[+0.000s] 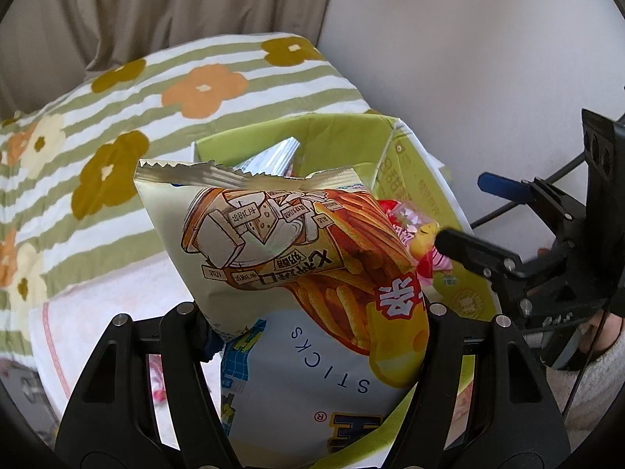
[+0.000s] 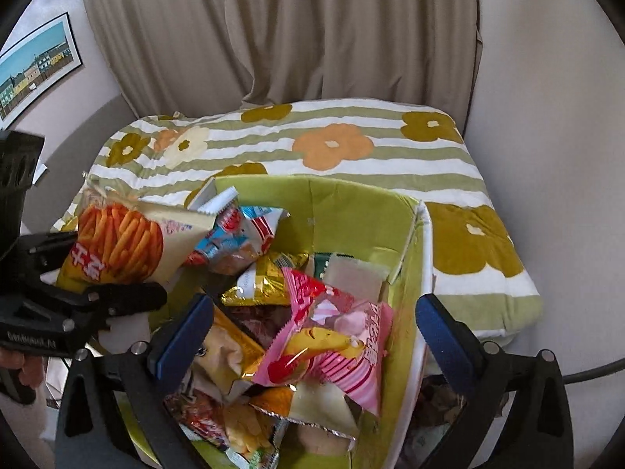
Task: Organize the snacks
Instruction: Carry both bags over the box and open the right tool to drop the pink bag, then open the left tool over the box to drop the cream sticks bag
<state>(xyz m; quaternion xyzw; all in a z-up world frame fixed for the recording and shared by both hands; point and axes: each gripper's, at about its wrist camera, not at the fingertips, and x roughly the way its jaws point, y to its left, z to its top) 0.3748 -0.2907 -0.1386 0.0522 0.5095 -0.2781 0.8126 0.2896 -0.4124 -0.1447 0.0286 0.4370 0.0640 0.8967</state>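
Note:
My left gripper (image 1: 312, 312) is shut on a cream and orange bag of snack sticks (image 1: 281, 234) and holds it over the left rim of the green box (image 1: 343, 136). The same bag (image 2: 117, 246) shows at the left of the right wrist view, between the left gripper's fingers (image 2: 129, 301). My right gripper (image 2: 312, 332) is open and empty above the green box (image 2: 351, 211), which holds several snack packets, with a pink packet (image 2: 336, 348) on top. The right gripper (image 1: 480, 219) also shows at the right of the left wrist view.
The box sits on a bed with a green striped flowered blanket (image 2: 371, 148). A white and blue STICKS bag (image 1: 312, 383) lies under the held bag. Beige curtains (image 2: 293, 31) hang behind. A white wall (image 1: 488, 58) is on the right. A picture (image 2: 35, 66) hangs at left.

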